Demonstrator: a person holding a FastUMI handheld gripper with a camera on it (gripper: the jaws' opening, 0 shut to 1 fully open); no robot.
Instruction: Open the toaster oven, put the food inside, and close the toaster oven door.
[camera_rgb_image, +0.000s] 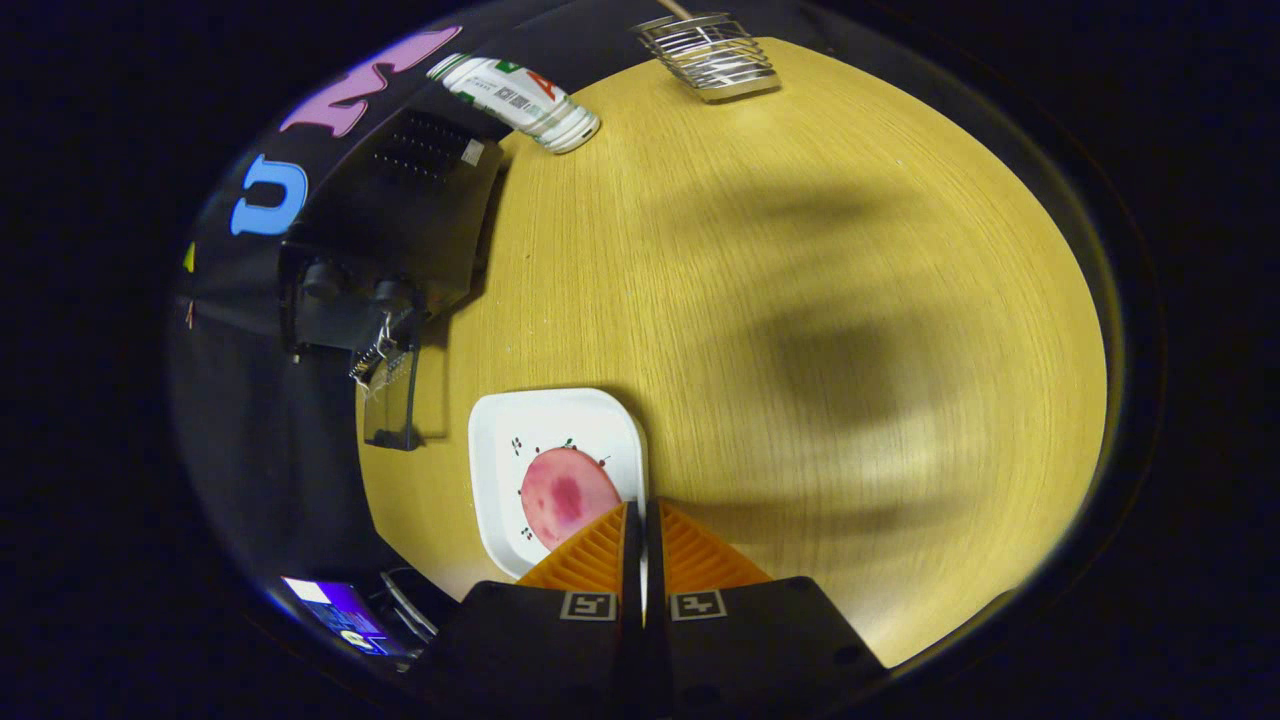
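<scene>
Gripper (641, 515) clenched, fingers pressed almost together with only a thin slit between them and nothing held, poised above the near part of the table, tips over the right rim of the plate.

Round wooden table (820, 300), light grain, taking up most of the scene, with broad soft shadows across its middle and right.

Black toaster oven (400, 215) at the far left edge of the table, seen from above, vent holes in its top, two round knobs (355, 288) on the side facing near. Glass door (392, 405) swung down and open, reaching out over the table toward the plate, with a small metal chain or clip hanging at its hinge end.

White square plate (500, 440) with rounded corners, near left on the table, just ahead of and left of the fingers, well apart from the oven door, small dark specks printed on its face.

Round pink slice of food (565, 495), darker blotch at its centre, lying on the near right part of the plate, touching or just under the left finger's tip; cannot tell which.

White bottle (520, 100) with green and red markings, lying on its side at the far edge, just right of the oven.

Wire basket (712, 55) of bare metal, far edge, right of the bottle.

Small lit screen (335, 612) off the table, near left.
</scene>
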